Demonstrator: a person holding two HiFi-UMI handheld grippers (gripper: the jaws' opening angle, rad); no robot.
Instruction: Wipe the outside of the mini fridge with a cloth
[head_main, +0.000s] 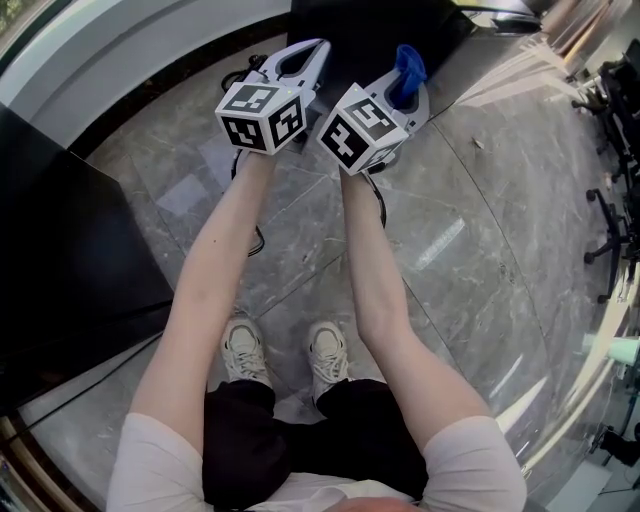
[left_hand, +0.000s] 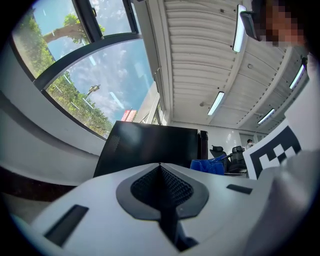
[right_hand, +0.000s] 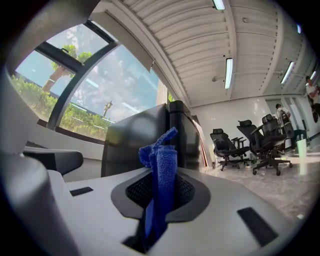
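1. We hold the left gripper (head_main: 312, 52) and the right gripper (head_main: 410, 88) side by side, out in front of us, both aimed forward at the mini fridge (head_main: 352, 28).
2. In the left gripper view, the left gripper (left_hand: 160, 172) has its jaws pressed together with nothing between them.
3. In the right gripper view, the right gripper (right_hand: 159, 192) is clamped on a blue cloth (right_hand: 161, 165). The cloth stands up out of the jaws in a folded bunch.
4. From the head view the blue cloth (head_main: 408, 66) pokes up past the right gripper's tip, apart from the fridge.
5. The mini fridge (left_hand: 150, 145) is a black box standing on the floor just ahead of both grippers, below a large curved window (left_hand: 85, 65). Neither gripper touches it.
6. In the right gripper view we see the mini fridge (right_hand: 142, 137) from one corner, its side panel facing us, with the cloth in front of it.
7. The left gripper view also catches the blue cloth (left_hand: 207, 166) and the right gripper's marker cube (left_hand: 275, 150) to its right.
8. Black office chairs (right_hand: 250, 140) stand well apart from the fridge, on the grey marble floor (head_main: 480, 250).
9. Our white shoes (head_main: 285, 352) stand on that floor.
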